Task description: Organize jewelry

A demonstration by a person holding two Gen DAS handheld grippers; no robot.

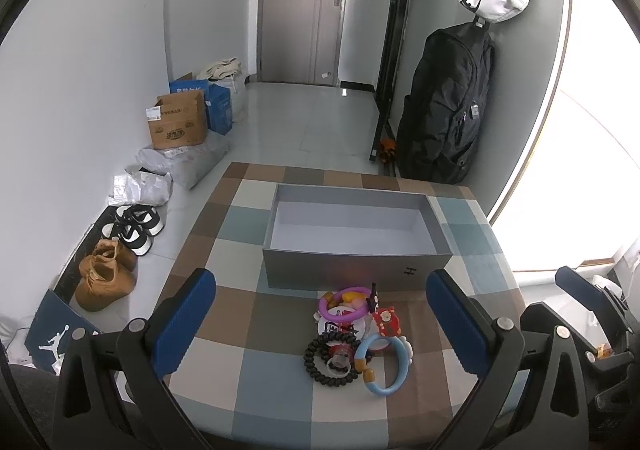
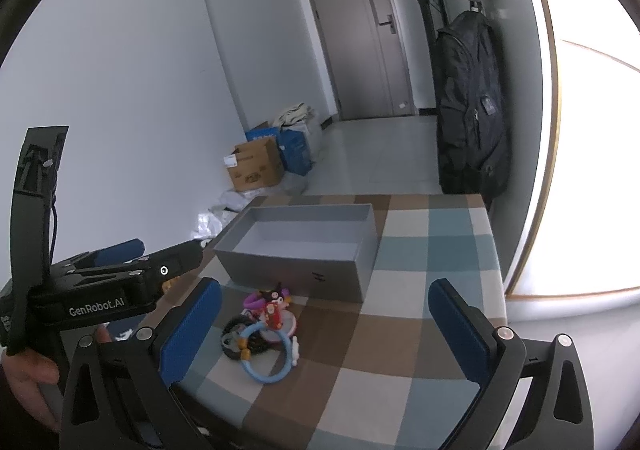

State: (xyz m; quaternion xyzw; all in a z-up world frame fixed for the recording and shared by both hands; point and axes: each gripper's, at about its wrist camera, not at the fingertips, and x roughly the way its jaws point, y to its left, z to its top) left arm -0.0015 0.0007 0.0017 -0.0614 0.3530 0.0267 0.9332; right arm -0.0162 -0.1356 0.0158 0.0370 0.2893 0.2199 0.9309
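Both grippers hang above the near edge of the checkered surface (image 1: 256,314), jaws spread wide and holding nothing. The jewelry pile (image 1: 356,334) lies on the surface ahead of the left gripper (image 1: 320,314), between the lines of its two blue fingers (image 1: 188,314) but beyond their tips, untouched. From the right gripper (image 2: 324,326) the pile (image 2: 264,330) sits left of centre, nearer its left finger (image 2: 192,326). A blue ring (image 1: 384,366) and a black coiled band (image 1: 330,358) lie closest; a purple ring (image 1: 346,300) lies toward the open grey box (image 1: 352,246), which stands just behind the pile.
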